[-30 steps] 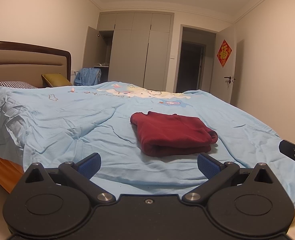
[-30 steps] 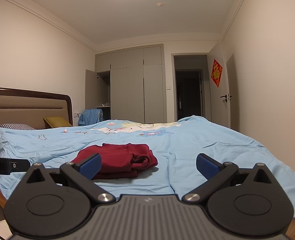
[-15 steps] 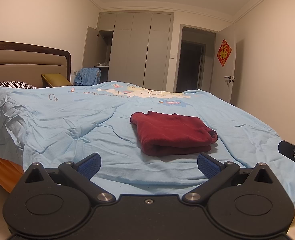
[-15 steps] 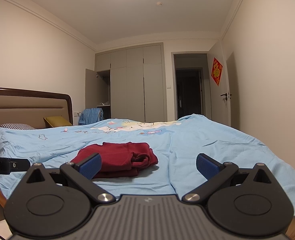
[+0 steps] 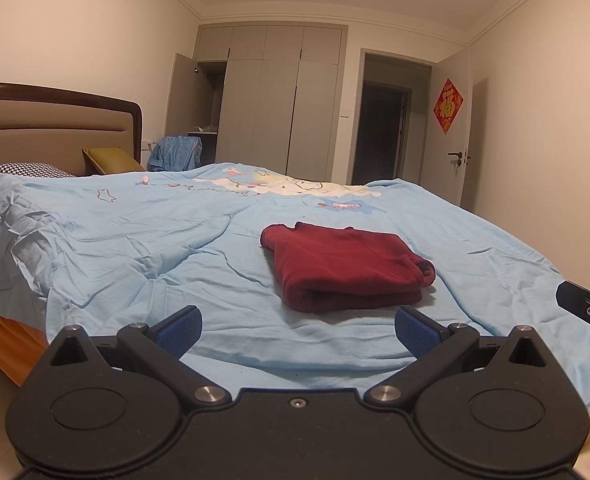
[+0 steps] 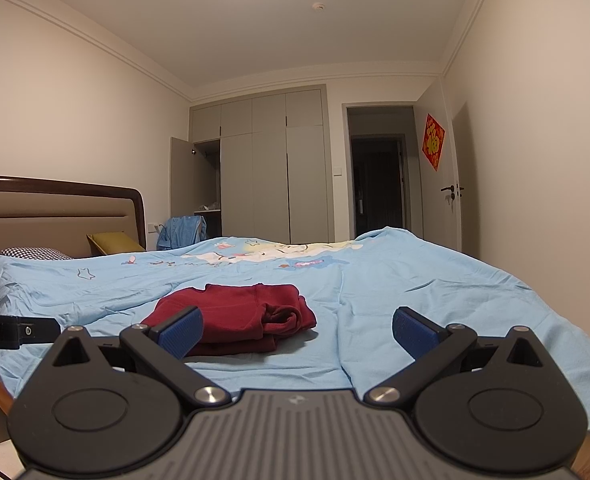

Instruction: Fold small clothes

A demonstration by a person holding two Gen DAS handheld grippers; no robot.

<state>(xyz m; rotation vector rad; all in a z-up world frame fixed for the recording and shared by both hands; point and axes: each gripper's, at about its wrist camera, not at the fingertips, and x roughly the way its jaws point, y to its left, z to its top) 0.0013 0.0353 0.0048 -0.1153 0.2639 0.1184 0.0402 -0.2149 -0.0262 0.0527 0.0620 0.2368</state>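
Observation:
A dark red garment [image 5: 345,266] lies folded into a thick rectangle on the light blue bedspread [image 5: 135,248]. In the right wrist view the same red garment [image 6: 239,318] lies left of centre, partly behind one blue fingertip [image 6: 179,332]. My left gripper [image 5: 298,330] hovers at the near edge of the bed, open, with nothing between its blue pads. My right gripper [image 6: 298,330] is also open and empty, held short of the garment. Each gripper shows at the edge of the other's view: the right gripper [image 5: 587,308], the left gripper [image 6: 15,330].
A padded headboard [image 5: 51,128] and pillows [image 5: 35,169] stand at the left. Grey wardrobes [image 5: 279,104] with one open door, a dark doorway [image 5: 381,132] and a white door [image 5: 455,136] line the far wall. Orange bedding [image 5: 3,340] shows below the bedspread's near left edge.
The right wrist view has tilted slightly upward, so the bed sits a little lower in it. The garment and the left gripper have not moved.

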